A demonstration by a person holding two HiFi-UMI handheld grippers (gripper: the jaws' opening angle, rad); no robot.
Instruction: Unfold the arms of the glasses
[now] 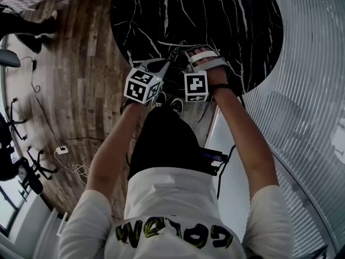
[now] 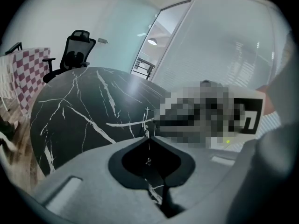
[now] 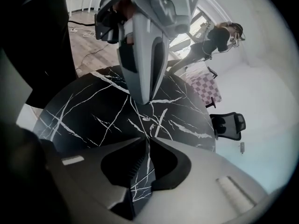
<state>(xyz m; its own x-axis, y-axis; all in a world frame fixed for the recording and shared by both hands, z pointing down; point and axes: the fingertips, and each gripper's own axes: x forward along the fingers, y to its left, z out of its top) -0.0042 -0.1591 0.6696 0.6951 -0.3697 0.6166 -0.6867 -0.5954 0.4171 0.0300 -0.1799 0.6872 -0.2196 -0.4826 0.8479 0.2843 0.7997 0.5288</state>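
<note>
**Two grippers meet over thin glasses at the near edge of a marble table**

A round black marble table (image 1: pixel 232 20) with white veins stands on a wooden floor (image 1: pixel 81 74), with a ribbed glass wall (image 1: pixel 302 117) on the right. At the far side of the room are an office chair (image 2: pixel 74 50) and a chequered cloth (image 2: pixel 25 71).

The person stands at the near edge of the table with both arms stretched forward. The tips of the two tools come close together over the dark top.

The glasses (image 1: pixel 176 50) show only as a few thin wire lines just above the table, between the two tips and near the table's near edge.

The left gripper (image 2: pixel 147 133) has its jaws pressed together, and a fine piece of the wire frame sticks out at their tip.

The right gripper (image 3: pixel 145 143), just to the right, has its jaws drawn in to a narrow slit. Only veined marble can be made out through the slit. I cannot tell whether its pads press on a thin arm of the frame.
</note>
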